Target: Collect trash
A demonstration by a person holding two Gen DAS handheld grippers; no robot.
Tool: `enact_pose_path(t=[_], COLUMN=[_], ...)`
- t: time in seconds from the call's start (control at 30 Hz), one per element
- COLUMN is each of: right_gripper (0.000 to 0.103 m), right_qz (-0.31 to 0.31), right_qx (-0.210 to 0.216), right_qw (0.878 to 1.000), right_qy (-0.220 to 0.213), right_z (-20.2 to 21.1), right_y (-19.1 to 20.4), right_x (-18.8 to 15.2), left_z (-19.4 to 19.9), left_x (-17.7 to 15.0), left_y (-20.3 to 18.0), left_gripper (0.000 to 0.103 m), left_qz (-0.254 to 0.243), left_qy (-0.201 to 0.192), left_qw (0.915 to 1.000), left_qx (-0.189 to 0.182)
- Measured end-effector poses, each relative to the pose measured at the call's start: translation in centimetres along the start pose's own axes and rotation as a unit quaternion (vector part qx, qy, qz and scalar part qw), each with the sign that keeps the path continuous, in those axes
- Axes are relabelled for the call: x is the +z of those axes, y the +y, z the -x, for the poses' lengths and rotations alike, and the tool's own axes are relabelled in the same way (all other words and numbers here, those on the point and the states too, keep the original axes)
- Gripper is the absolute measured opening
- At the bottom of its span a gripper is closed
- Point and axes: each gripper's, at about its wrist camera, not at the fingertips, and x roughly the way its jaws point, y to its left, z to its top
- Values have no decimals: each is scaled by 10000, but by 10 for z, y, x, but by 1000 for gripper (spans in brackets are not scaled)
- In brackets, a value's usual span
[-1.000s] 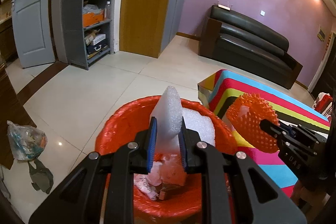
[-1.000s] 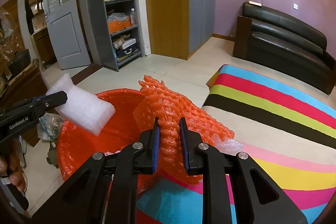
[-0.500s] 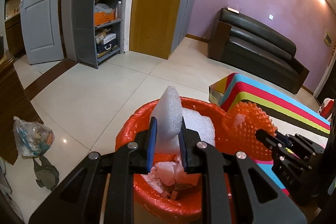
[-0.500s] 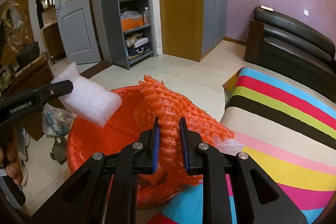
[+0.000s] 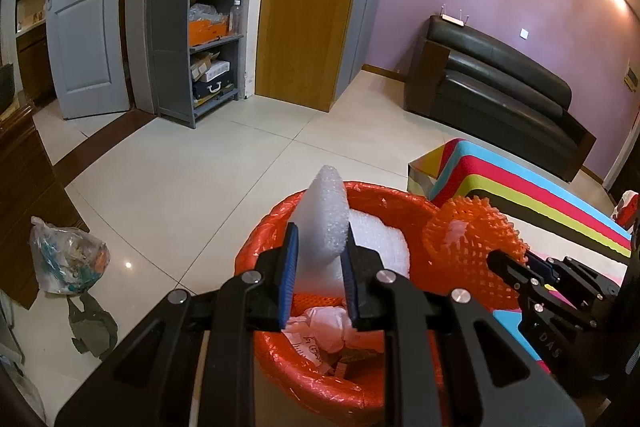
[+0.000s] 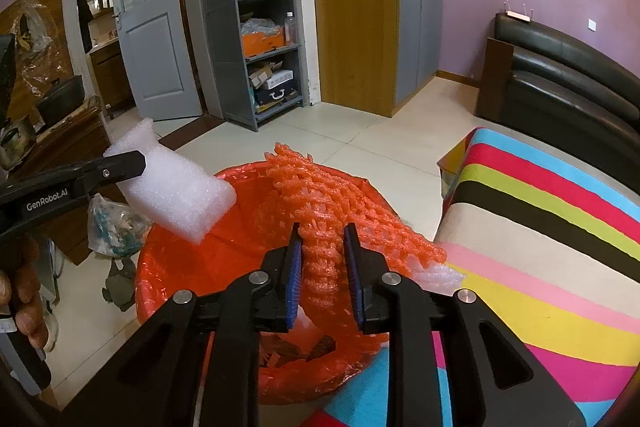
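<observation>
Room: purple walls, pale tiled floor [image 5: 192, 187], a black sofa [image 5: 500, 87], a grey shelf unit [image 6: 264, 19] beside a grey door [image 6: 156, 27]
Striped surface: a bright striped cloth [image 6: 552, 235] lies on the right, just beside the bin; what it covers I cannot tell
Bin: a round bin with an orange liner [image 5: 280, 247] stands on the floor, with crumpled paper and white foam wrap inside
Right gripper [image 6: 323, 269]: jaws have just been opening a little; the blue pads sit close around the orange foam net [image 6: 320, 203], and the right wrist view shows a thin gap at each side, so a firm pinch is doubtful
Net position: it rises out from between the jaws, over the bin's near rim and partly over the cloth edge
Left gripper [image 5: 320, 271]: jaws close together, pinching the white foam block [image 5: 326, 215], which stands up between the pads above the bin's opening
Only in the left wrist view: the paper scraps at the bin's bottom, and the net's round open end
Only in the right wrist view: the foam block's full oblong shape, tilted down toward the bin, and the person's fingers [image 6: 24, 291] around the left handle
Pose: both grippers point forward and downward at the bin, left one entering from the left edge in the right wrist view
Floor litter: a clear plastic bag of rubbish [image 5: 68, 259] lies left of the bin, well apart from it
</observation>
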Motion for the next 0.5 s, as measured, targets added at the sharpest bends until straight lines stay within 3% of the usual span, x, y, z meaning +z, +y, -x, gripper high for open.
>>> enact_pose_path(t=[0.1,0.23,0.33,0.4,0.5], right_gripper=[34,41,58,60,65], right_qz=[-5,9,-8,-10,27], right_qx=[-2,-21,-70,-76,-89], right_qw=[10000,10000,10000,9999,9999], right_qy=[-3,-13,-56,-79,-75], right_z=[0,1,3,5,9], right_y=[0,-1,-2,-3,-4], right_x=[0,1,1,0,-5], left_z=[2,3,6,9,14], left_x=[-1,-1,-1,-4,-13], left_y=[0,1,0,-2,-5], left_gripper=[32,35,43,43,52], left_qz=[27,46,66,-2,-135], left_qy=[-13,-20,-22,-28,4], left_qw=[10000,10000,10000,10000,9999], left_qx=[5,19,2,-46,-83])
